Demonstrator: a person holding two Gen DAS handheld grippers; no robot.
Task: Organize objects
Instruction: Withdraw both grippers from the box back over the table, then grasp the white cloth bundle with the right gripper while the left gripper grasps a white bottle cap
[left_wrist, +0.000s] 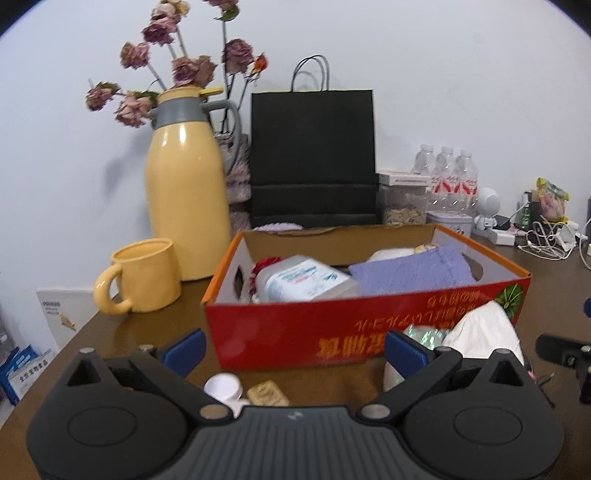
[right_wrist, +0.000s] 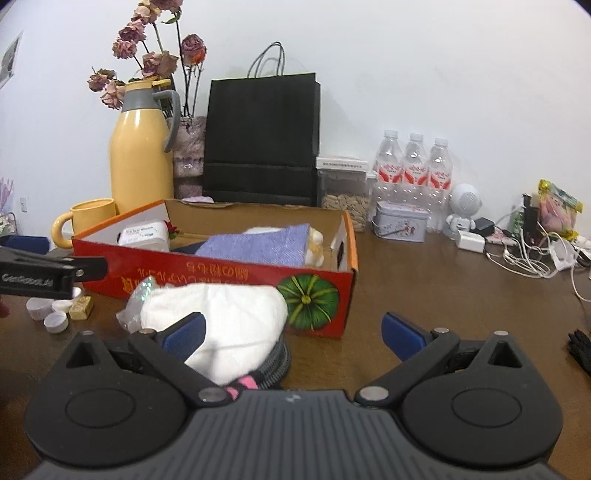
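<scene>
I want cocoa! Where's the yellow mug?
The mug stands on the table's back left, in front of the yellow jug and just left of the red box.

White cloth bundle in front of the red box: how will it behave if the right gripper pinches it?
The white cloth bundle looks soft and creased, so it will likely sag and deform. The crinkly clear wrap at its end may slip. It rests on a ribbed dark object, which could shift.

Box (right_wrist: 207, 275) blocked centre, top open | white bag (right_wrist: 221, 314) crowded its near wall | caps (right_wrist: 48, 314) littered front-left | bare table (right_wrist: 424, 273) to the right gave passage | cables (right_wrist: 532, 254) obstructed far right.
</scene>
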